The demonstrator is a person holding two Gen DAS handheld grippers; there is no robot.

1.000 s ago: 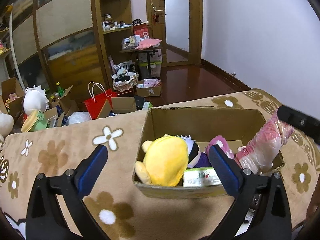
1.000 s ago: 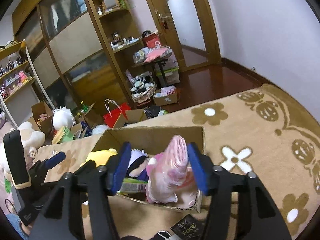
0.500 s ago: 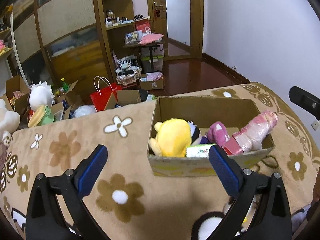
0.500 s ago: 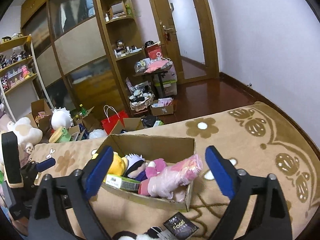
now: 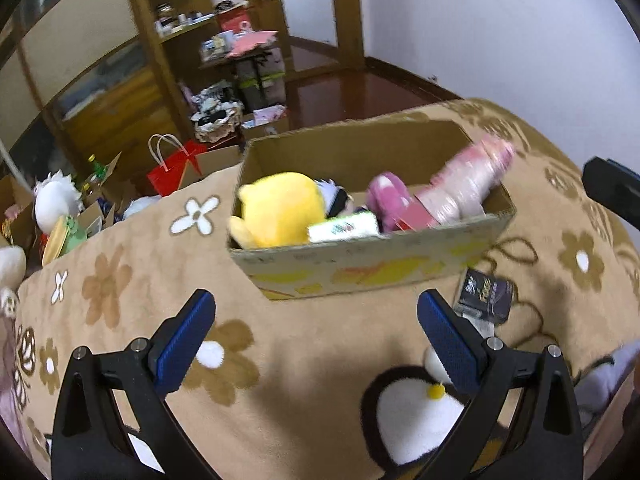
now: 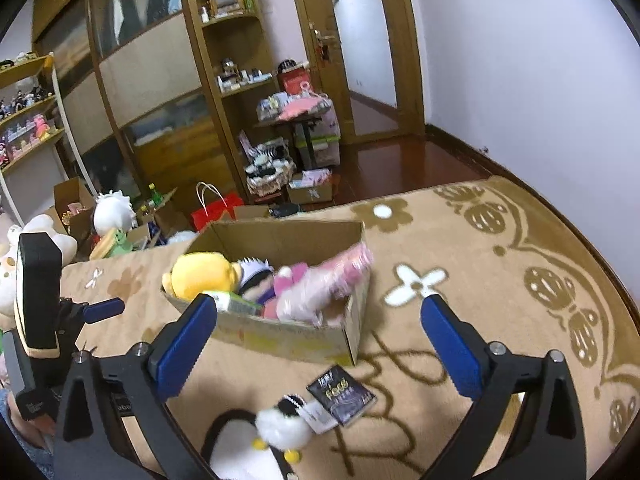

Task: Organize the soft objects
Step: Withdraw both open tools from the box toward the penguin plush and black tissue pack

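Both tongs gape empty, right tongs (image 6: pixel 318 322) opening, over penguin plush (image 6: pixel 248 446) beside the cardboard box (image 6: pixel 280 340).

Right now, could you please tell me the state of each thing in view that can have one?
cardboard box: open-topped, partly filled.
pink wrapped toy: lying tilted in the box, one end over the rim.
yellow plush: in the box.
penguin plush: on the blanket, outside the box.
dark booklet: on the blanket, outside the box.
right gripper: jaws opening, nothing between them.
left gripper: open, empty.
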